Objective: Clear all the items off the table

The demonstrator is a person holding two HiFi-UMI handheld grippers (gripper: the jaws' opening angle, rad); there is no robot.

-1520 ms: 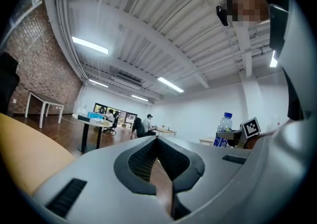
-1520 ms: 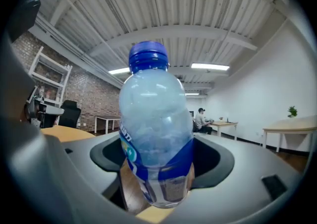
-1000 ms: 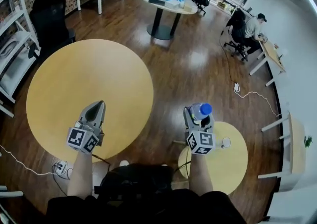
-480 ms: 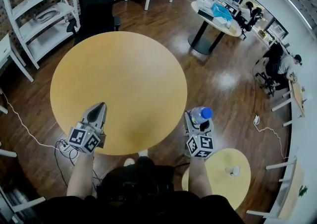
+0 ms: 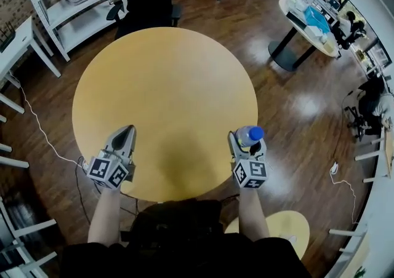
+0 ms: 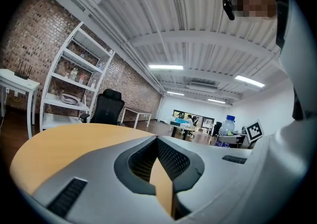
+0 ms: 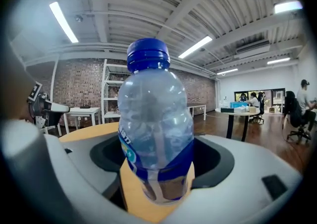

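The right tool [image 5: 245,146] is pinching the clear blue-capped plastic water bottle [image 5: 249,136] upright over the near-right edge of the round yellow wooden counter [image 5: 166,80]; the left tool [image 5: 125,132] is hovering pressed together, empty.

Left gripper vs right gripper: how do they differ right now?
The left gripper has its jaws shut together with nothing between them. The right gripper has its jaws wide, clamped on a bottle with a blue cap. The left gripper sits over the table's near left edge, the right gripper at its near right edge. Both point forward across the table.
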